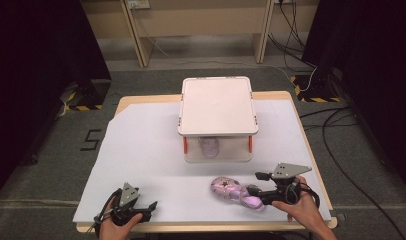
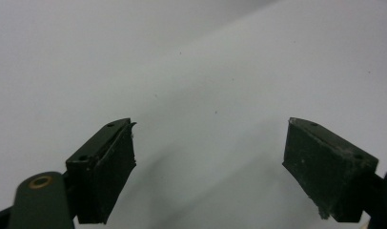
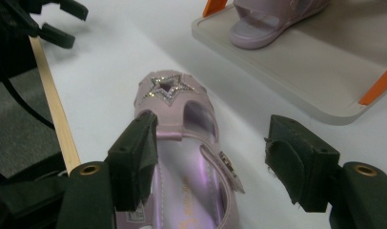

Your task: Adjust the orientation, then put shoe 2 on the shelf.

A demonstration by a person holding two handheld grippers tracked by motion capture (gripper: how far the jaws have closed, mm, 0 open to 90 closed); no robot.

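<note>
Risk: your right gripper (image 3: 210,157) is wide open around the heel of the purple sandal (image 3: 182,143) on the white sheet (image 1: 141,150), gripping nothing, so closing on the loose strap could let it slip; left gripper (image 2: 208,167) is open and empty.

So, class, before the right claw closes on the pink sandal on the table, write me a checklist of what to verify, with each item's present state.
1. Right claw open: ok, its jaws stand wide apart.
2. Sandal between the jaws: not ok, one jaw overlaps its edge while the other stands clear to the side.
3. Left claw out of the way: ok, open over bare white table cover.
4. Second sandal already on the rack's lower shelf: ok.
5. Room beside it for this sandal: cannot tell, the rack's top hides most of the shelf.
</note>
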